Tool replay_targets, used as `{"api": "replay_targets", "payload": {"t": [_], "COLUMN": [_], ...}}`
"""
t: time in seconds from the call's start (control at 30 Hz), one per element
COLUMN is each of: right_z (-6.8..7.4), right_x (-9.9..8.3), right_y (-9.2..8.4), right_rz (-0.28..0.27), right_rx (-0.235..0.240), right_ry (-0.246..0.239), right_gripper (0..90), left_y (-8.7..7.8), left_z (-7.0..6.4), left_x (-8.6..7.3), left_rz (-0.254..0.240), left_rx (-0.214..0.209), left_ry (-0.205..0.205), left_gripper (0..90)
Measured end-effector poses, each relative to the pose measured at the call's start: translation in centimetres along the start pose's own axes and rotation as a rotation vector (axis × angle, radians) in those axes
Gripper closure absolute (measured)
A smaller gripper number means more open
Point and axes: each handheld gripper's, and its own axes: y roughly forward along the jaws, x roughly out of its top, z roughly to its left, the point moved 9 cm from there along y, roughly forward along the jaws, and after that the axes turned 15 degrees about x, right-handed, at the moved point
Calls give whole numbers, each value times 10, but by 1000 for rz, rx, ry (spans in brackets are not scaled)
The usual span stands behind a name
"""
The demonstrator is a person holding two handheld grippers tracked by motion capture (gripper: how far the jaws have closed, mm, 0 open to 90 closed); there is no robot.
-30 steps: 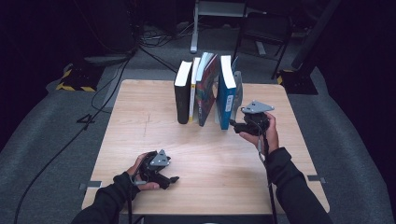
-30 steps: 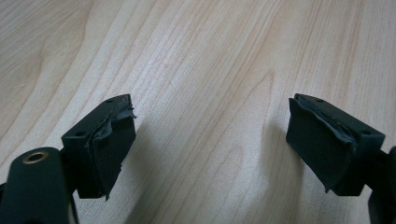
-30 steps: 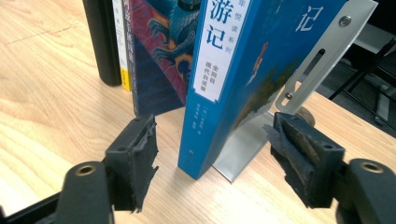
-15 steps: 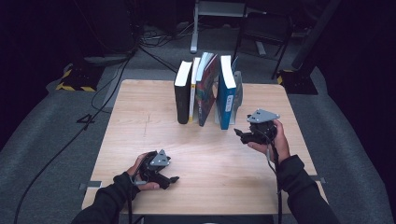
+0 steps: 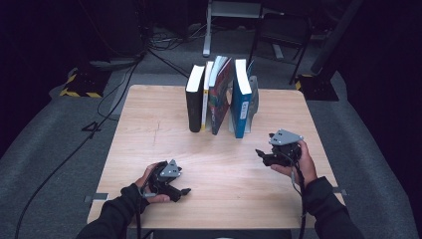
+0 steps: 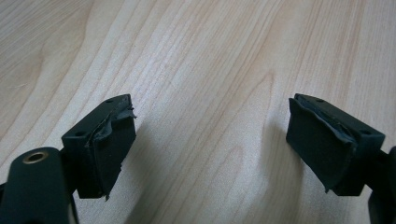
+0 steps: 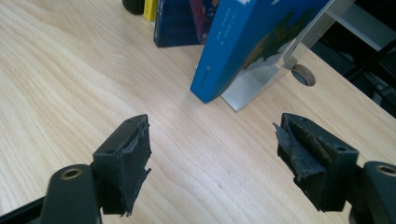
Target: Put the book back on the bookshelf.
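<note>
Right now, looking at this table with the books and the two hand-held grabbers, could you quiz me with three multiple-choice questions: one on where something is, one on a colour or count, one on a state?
1. Where do the books stand on the table?
A. at the far edge, near the middle
B. at the near left corner
C. flat in the centre

2. What colour is the cover of the book nearest the right gripper?
A. red
B. blue
C. green

3. How are the jaws of the left gripper?
A. clamped on a book
C. open with nothing between them
B. shut tight together

Answers:
1 A, the high view shows the row upright at the far edge.
2 B, the blue book leans on a metal bookend in the right gripper view.
3 C, the left gripper view shows bare wood between the pads.
</note>
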Motion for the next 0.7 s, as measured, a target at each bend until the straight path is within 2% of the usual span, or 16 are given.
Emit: {"api": "replay_targets", "payload": {"t": [0.17,0.43,0.5,0.7], "right_z": [5,13,15,19], "right_x": [-10,-27,-32,-43], "right_y": [-3,-5,-7,-11], "right_rz": [-4,28,28,33], "right_rx": [9,12,8,8], "right_ry": [2,-17,-23,-28], "right_gripper": [270,266,302,282], "left_y": [0,0,0,0], "left_z": [0,0,0,0], "left_x": [0,0,0,0], "left_rz": [0,0,1,1], "left_rx": [0,1,2,2], "left_ry": [1,0,-1,-1], "left_gripper": [157,157,157,158]}}
